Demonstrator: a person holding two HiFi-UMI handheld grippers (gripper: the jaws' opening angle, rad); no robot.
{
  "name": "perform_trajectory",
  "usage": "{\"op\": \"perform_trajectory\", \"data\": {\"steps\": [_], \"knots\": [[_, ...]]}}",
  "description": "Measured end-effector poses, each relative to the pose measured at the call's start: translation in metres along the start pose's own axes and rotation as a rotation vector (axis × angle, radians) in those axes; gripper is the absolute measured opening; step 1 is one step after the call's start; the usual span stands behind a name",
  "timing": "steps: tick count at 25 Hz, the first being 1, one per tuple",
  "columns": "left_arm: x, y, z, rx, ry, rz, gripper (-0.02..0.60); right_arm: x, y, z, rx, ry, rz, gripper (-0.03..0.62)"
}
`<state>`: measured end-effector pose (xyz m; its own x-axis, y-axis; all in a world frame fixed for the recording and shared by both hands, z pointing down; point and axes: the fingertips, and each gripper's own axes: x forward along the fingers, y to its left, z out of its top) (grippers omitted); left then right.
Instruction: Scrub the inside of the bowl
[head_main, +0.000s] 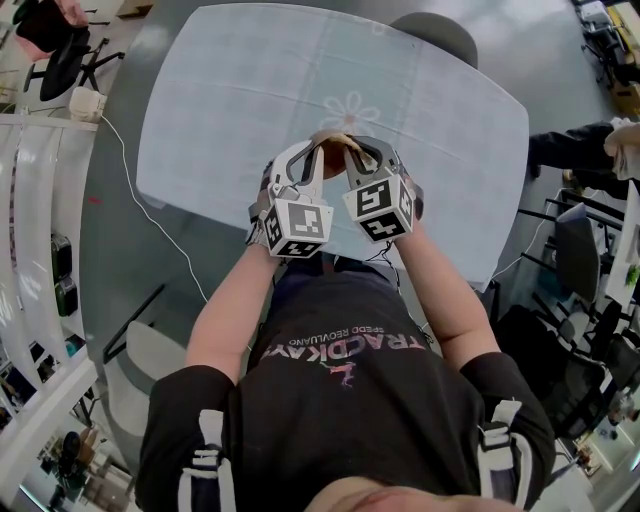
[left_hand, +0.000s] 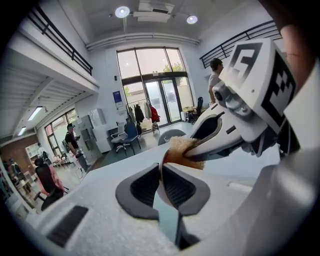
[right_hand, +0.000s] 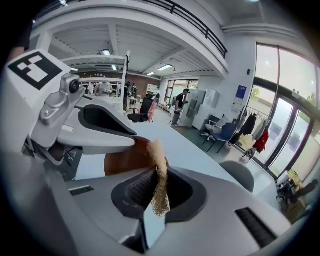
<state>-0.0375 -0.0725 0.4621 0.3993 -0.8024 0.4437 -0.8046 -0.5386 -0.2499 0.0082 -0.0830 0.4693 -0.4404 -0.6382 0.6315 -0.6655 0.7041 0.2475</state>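
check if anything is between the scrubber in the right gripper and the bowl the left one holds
Nothing visible does. The right gripper is shut on the mesh scrubber, the left gripper is shut on the brown bowl's rim, and the scrubber appears to meet the bowl with nothing between them.

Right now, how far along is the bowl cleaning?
Done: the left gripper is shut on the brown bowl, the right gripper on the tan scrubber, both held above the table. In hand: the scrubber sits at the bowl's rim. Left: the scrubbing; how clean the inside is doesn't show.
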Motion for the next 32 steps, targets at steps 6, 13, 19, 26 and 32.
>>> {"op": "perform_trajectory", "data": {"steps": [6, 13, 19, 26, 32], "knots": [[-0.002, 0.011, 0.008, -0.034, -0.061, 0.039, 0.035, 0.008, -0.011, -0.009, 0.344, -0.024, 0.013, 0.032], [-0.002, 0.030, 0.014, -0.138, -0.115, 0.092, 0.037, 0.019, -0.011, -0.027, 0.855, -0.041, 0.116, 0.032], [-0.001, 0.042, 0.015, -0.223, -0.111, 0.113, 0.041, 0.026, 0.022, -0.039, 1.320, -0.006, 0.279, 0.032], [0.007, 0.039, 0.009, -0.243, -0.089, 0.102, 0.040, 0.030, 0.011, -0.044, 1.278, 0.001, 0.255, 0.032], [0.014, 0.036, 0.000, -0.288, -0.052, 0.061, 0.037, 0.027, -0.014, -0.031, 0.898, -0.019, 0.137, 0.032]]}}
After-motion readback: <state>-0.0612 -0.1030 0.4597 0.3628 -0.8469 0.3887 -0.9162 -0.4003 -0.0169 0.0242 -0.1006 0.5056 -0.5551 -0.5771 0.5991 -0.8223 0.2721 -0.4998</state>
